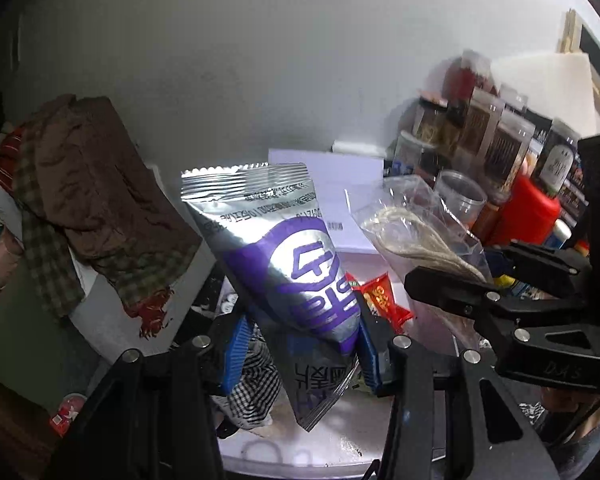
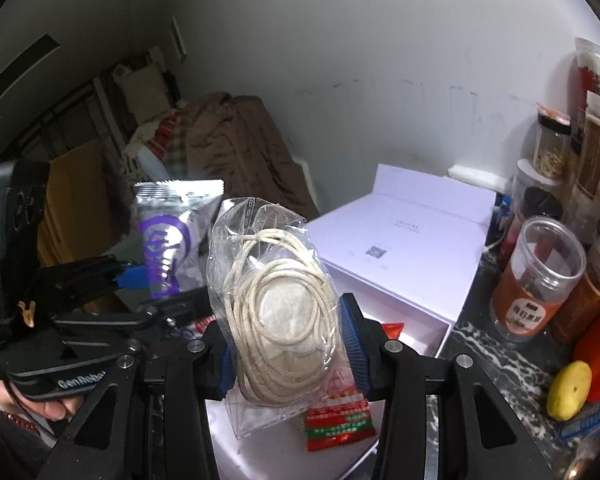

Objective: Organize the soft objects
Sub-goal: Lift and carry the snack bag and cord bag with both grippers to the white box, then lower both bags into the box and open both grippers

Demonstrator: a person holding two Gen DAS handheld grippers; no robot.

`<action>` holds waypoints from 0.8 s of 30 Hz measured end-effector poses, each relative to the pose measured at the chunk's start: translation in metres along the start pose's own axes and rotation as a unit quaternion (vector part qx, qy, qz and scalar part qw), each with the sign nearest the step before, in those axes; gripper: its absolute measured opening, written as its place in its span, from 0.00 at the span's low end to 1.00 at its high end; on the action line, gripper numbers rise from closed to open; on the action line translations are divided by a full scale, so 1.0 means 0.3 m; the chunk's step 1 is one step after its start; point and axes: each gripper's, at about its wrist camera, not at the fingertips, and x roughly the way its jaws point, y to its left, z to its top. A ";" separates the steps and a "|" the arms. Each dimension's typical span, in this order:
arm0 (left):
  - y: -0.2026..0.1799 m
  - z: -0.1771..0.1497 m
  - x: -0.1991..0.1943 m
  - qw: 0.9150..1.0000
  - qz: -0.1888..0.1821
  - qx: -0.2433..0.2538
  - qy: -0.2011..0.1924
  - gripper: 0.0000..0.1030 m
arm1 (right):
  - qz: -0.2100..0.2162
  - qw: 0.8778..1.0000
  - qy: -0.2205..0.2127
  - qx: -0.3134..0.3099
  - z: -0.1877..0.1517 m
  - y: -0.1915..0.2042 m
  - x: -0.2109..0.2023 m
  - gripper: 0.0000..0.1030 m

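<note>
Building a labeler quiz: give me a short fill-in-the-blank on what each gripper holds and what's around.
1. The left gripper is shut on a silver and ____ snack packet.
2. The right gripper pinches a clear bag holding coiled ____.
3. Below the bag lies an open white ____.

Missing words: purple; rope; box

The silver pouch (image 1: 284, 264) hides most of the red sachet (image 1: 384, 296) behind it; the jars (image 1: 496, 136) at the back are too blurred to read.
</note>
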 end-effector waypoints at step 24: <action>-0.034 -0.017 0.272 0.996 -0.003 0.006 0.084 0.45 | -0.034 0.998 0.038 0.020 -0.025 -0.083 0.113 0.43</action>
